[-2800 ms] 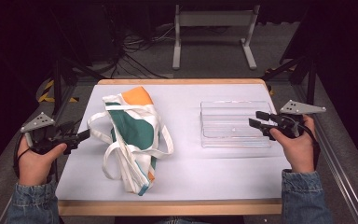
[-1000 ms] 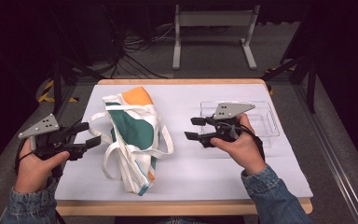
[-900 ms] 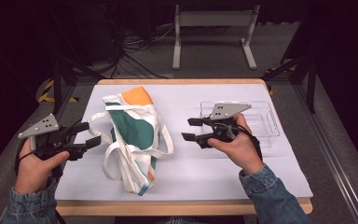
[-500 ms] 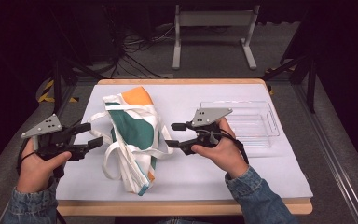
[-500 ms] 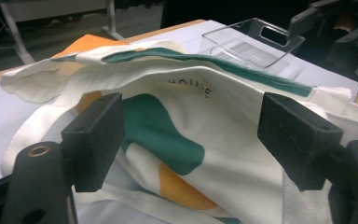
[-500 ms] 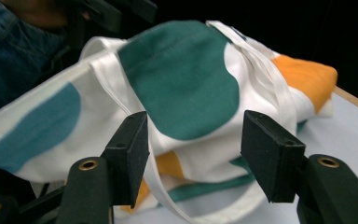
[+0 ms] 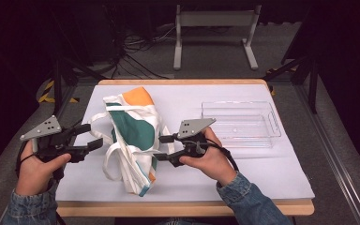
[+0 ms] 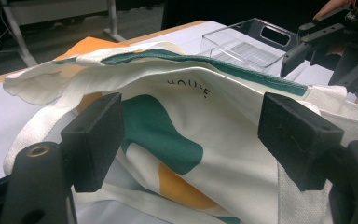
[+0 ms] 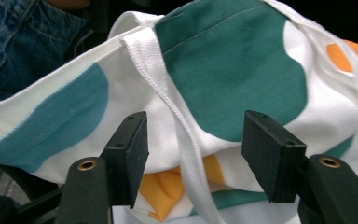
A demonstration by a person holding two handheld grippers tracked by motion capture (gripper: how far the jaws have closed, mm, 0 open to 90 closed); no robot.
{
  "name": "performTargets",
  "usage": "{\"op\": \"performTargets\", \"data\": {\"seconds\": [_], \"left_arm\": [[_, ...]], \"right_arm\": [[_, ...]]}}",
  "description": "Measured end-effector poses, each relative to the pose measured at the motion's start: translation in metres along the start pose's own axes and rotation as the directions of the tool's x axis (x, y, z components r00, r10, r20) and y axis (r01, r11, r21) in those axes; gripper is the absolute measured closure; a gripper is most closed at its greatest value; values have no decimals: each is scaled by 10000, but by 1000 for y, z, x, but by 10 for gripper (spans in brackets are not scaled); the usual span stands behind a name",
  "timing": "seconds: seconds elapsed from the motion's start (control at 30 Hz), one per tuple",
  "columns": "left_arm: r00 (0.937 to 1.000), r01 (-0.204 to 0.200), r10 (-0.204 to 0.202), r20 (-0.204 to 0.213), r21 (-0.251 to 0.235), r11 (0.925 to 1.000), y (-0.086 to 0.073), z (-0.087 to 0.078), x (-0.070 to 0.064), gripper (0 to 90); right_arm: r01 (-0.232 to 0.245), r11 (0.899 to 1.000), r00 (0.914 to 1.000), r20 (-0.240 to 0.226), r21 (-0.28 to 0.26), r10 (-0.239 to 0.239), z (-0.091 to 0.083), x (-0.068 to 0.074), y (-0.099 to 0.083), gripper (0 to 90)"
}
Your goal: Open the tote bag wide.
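Here, two grippers flank a printed tote bag on the table.

The tote bag (image 7: 133, 136), cream with teal and orange shapes, lies on the white table (image 7: 262, 173) left of a clear plastic tray (image 7: 240, 124). The left gripper (image 7: 91, 137) faces its left edge, jaws spread wide and holding nothing; the right gripper (image 7: 161, 147) meets its right edge, jaws wide around a white strap (image 9: 182, 135) without pinching it. Small dark lettering (image 8: 189, 87) inside the bag seems to read "HOUSE", though it is partly creased.

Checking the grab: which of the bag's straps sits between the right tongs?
The strap on the bag's right side, running down between the open right tongs. The other strap loops out toward the left tongs.
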State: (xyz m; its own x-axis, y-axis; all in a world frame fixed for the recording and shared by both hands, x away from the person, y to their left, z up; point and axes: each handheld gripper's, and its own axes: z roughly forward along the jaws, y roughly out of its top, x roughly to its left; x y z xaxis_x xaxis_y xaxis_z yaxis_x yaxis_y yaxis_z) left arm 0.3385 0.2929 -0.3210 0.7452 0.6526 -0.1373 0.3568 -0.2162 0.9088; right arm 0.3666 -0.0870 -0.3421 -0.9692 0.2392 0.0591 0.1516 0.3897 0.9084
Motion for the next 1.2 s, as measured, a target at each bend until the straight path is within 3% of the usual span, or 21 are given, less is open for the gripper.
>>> {"op": "performTargets", "data": {"seconds": [0.2,0.4,0.7,0.87,1.1,1.2], "left_arm": [[10000,48,-48,-25,11,10000,-1,-3,-1,235],[9998,-105,103,146,154,9998,-2,-6,-7,229],[9972,-458,451,588,109,9989,2,-8,-24,235],[9906,-794,728,1158,531,9954,4,5,-37,244],[9876,-908,775,1365,942,9914,3,19,-39,266],[9869,-916,758,1424,1076,9900,2,21,-37,344]], "right_arm": [[239,9993,9996,158,280,-243,9,1,-3,475],[439,9963,9990,50,739,-444,11,-1,-6,864],[715,9939,9974,-18,835,-716,11,3,-3,878],[665,9948,9977,35,777,-670,9,2,-3,876],[569,9961,9983,71,674,-575,6,2,-3,874],[560,9964,9984,55,644,-564,5,2,-3,869]]}}
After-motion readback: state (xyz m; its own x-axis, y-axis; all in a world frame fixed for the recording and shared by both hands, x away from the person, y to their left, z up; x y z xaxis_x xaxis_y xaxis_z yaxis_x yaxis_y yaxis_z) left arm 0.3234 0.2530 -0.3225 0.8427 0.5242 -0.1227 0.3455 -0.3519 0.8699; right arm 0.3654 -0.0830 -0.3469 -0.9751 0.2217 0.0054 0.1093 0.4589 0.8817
